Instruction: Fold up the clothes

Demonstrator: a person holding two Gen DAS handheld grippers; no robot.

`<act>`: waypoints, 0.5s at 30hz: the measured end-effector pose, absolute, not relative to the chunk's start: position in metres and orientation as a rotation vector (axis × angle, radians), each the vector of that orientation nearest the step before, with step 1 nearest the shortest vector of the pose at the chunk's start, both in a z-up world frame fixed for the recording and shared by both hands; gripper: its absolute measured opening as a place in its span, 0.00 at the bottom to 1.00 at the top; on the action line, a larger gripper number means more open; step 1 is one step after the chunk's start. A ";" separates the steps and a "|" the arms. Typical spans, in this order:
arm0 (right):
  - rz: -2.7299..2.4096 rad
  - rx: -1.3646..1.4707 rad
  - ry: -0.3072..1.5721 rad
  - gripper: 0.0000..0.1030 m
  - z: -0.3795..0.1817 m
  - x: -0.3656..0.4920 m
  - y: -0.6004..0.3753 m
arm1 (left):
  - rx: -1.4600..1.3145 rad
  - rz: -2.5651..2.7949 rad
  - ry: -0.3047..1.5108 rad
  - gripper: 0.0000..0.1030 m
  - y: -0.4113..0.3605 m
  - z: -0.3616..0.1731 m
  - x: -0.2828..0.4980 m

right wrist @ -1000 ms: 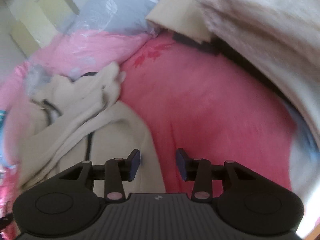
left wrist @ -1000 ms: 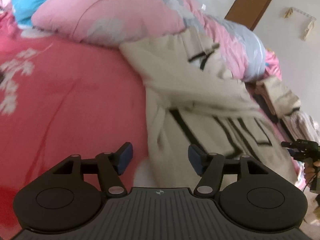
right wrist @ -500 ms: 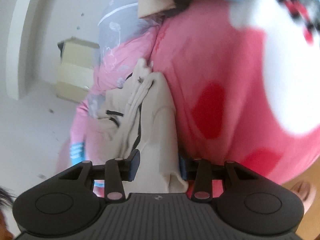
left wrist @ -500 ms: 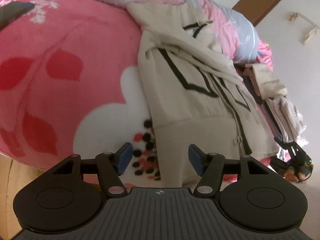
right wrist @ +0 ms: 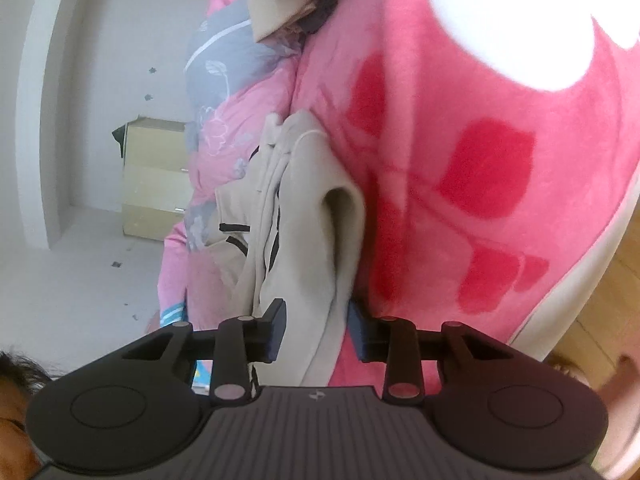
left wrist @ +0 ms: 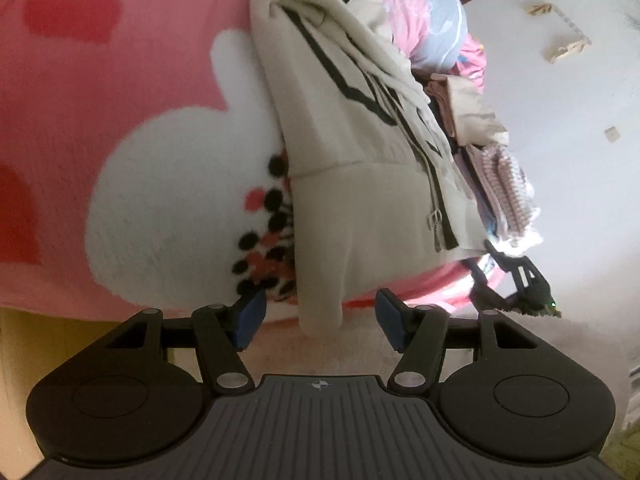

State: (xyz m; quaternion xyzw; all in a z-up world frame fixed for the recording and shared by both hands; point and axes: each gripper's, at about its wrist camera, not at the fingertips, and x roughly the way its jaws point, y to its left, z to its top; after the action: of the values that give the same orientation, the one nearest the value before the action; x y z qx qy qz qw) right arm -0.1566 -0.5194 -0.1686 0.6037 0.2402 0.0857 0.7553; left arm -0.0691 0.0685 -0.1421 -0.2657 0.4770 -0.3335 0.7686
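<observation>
A cream zip jacket (left wrist: 360,184) with black lines lies on the pink blanket (left wrist: 120,128), its hem at the bed's edge. One hem corner hangs over that edge between the fingers of my left gripper (left wrist: 320,314), which stands open. In the right wrist view the other side of the jacket (right wrist: 316,240) runs down between the blue pads of my right gripper (right wrist: 316,330). That gripper is open, its pads close on either side of the thick fold. The right gripper (left wrist: 516,280) also shows small in the left wrist view, at the jacket's far hem corner.
A pile of folded clothes (left wrist: 500,184) sits on the bed beyond the jacket, with a pink and grey quilt (left wrist: 436,28) behind. A pale cabinet (right wrist: 156,180) stands by the wall. A person's head (right wrist: 16,408) and foot (right wrist: 608,376) show at the bottom corners.
Both grippers have dropped back to the bed's edge. The jacket's hem corners now lie between their fingers; a second ago they hovered over the middle of the bed.
</observation>
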 end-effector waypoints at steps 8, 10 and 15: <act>0.243 1.242 0.560 0.31 -0.162 -0.142 -0.505 | -0.470 -0.695 0.928 0.44 0.058 -0.141 -0.091; 0.265 1.250 0.593 0.29 -0.167 -0.139 -0.504 | -0.481 -0.683 0.907 0.43 0.056 -0.140 -0.098; 0.374 1.200 0.536 0.29 -0.161 -0.141 -0.502 | -0.543 -0.630 0.830 0.43 0.047 -0.131 -0.103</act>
State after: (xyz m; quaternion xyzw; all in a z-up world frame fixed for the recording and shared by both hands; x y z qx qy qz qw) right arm -0.1405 -0.5023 -0.1609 0.5543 0.2475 0.1729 0.7756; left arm -0.1031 0.0473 -0.1314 -0.2562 0.3917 -0.2973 0.8322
